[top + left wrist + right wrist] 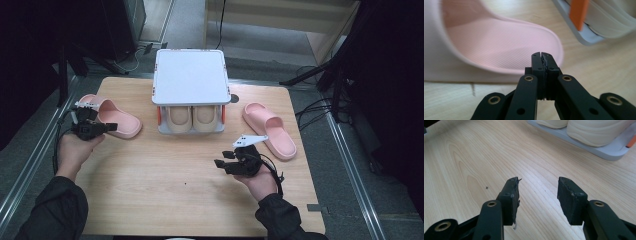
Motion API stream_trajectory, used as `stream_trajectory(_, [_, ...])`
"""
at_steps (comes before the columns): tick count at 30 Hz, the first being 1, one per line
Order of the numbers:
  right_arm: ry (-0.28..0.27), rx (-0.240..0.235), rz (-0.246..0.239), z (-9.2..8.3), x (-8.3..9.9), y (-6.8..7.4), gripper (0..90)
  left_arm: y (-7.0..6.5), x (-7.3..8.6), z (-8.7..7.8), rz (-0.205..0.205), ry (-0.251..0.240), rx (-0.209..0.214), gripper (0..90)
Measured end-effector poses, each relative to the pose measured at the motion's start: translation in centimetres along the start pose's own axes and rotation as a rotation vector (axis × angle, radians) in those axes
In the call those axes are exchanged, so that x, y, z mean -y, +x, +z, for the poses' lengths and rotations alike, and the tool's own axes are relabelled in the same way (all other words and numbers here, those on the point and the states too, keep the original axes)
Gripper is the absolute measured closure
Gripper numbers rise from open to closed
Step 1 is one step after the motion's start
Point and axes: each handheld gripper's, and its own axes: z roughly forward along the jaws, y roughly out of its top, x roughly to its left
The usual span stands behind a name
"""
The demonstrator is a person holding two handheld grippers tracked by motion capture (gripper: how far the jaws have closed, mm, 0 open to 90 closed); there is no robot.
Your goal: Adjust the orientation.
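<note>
**Left claw closed beside pink slipper**

Left gripper (541, 56) has its jaws pressed together, tips meeting w/ nothing between them. The left pink slipper (499, 45) lies just ahead of the tips, its edge seems to touch them, tho the close view is blurry. Off to that claw's right sits the grey shoe rack (190, 80) w/ a beige pair (192, 119) on its lower shelf. Right gripper (537, 192) hovers over bare table (461, 157), jaws fairly wide, empty; 2nd pink slipper (270, 129) lies near it on its right.
</note>
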Motion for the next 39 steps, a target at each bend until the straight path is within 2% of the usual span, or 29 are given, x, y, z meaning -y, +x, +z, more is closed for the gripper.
stream_trajectory(3, [0.003,0.011,0.008,-0.3,0.4,-0.1,52.2,1.0,-0.4,0.8,-0.032,0.004,-0.024,89.2])
stream_trajectory(8, [0.005,0.032,0.027,-0.9,1.0,-0.1,51.6,2.0,-0.8,2.2,-0.048,0.030,-0.086,89.2])
stream_trajectory(9, [0.004,0.035,0.029,-1.0,1.1,-0.1,51.5,2.2,-0.8,2.2,-0.056,0.025,-0.072,89.2])
stream_trajectory(11, [0.003,0.043,0.039,-1.2,1.3,-0.2,51.4,2.4,-0.9,2.2,-0.067,0.021,-0.085,89.2])
stream_trajectory(13, [0.000,0.047,0.041,-1.4,1.4,-0.3,51.3,2.6,-0.8,2.2,-0.082,0.019,-0.078,89.1])
stream_trajectory(18, [0.002,0.048,0.052,-1.4,1.4,-0.4,51.2,2.9,-0.4,1.8,-0.089,0.013,-0.087,89.0])
stream_trajectory(21, [0.005,0.047,0.044,-1.3,1.3,-0.4,51.1,3.4,0.1,1.4,-0.099,0.009,-0.073,89.0])
stream_trajectory(30, [0.009,0.028,0.027,-0.6,0.7,-0.3,51.0,4.0,1.0,0.1,-0.110,0.016,-0.106,88.7])
stream_trajectory(34, [0.011,0.018,0.022,-0.4,0.5,-0.3,51.0,4.5,1.4,-0.5,-0.131,0.019,-0.091,87.9])
stream_trajectory(36, [0.012,0.013,0.016,-0.3,0.4,-0.2,51.0,4.2,1.5,-0.7,-0.128,0.028,-0.081,86.6])
stream_trajectory(39, [0.014,0.010,0.010,-0.1,0.2,-0.2,51.0,3.4,1.2,-1.3,-0.103,0.040,-0.082,79.4])
